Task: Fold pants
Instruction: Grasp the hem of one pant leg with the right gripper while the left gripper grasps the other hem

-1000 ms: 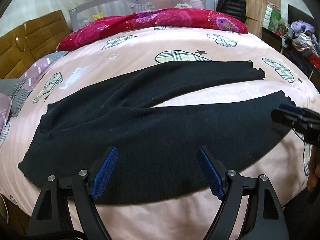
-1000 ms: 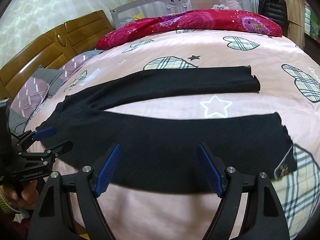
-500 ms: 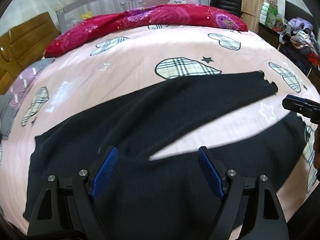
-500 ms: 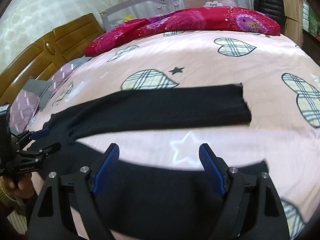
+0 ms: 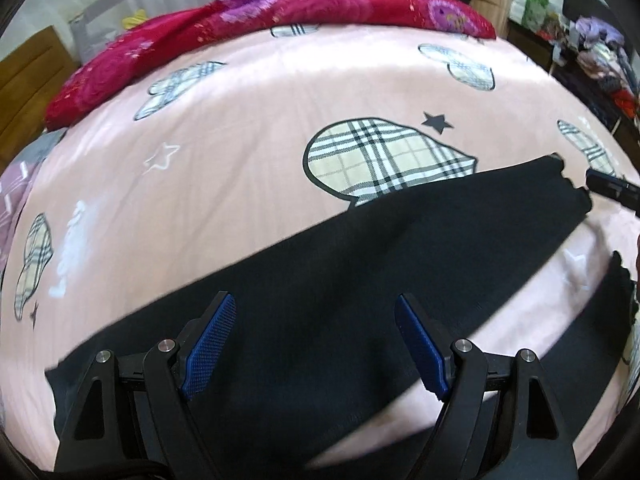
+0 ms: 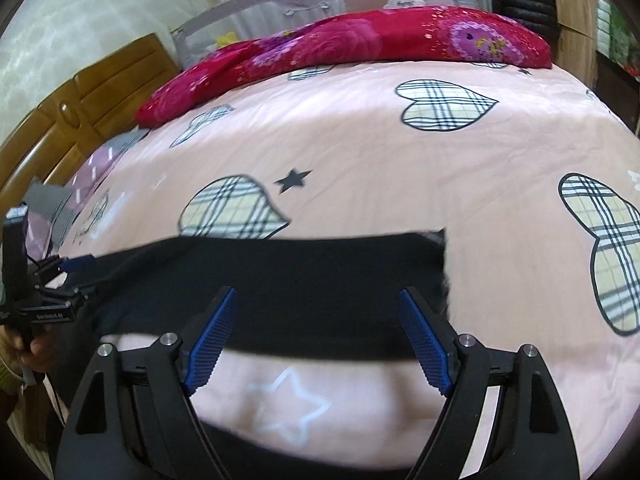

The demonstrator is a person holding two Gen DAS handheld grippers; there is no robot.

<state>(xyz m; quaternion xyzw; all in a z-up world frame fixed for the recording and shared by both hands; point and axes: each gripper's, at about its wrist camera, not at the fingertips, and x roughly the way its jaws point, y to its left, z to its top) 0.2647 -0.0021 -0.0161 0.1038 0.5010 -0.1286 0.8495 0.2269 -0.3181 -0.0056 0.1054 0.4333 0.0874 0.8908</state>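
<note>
A pink bedspread (image 6: pixel 360 140) with plaid hearts is filling both views, and black pants (image 5: pixel 360 280) are lying flat across its near side, legs splayed apart. The step in hand looks like the approach for the first fold, one leg onto the other. The left gripper (image 5: pixel 316 340) is hanging over the upper leg near the crotch, jaws wide and holding nothing; the right gripper (image 6: pixel 316 336) is hovering over the far leg (image 6: pixel 300 280) near its cuff, likewise spread and empty. Next, each probably needs lowering to pinch that leg's edge.
</note>
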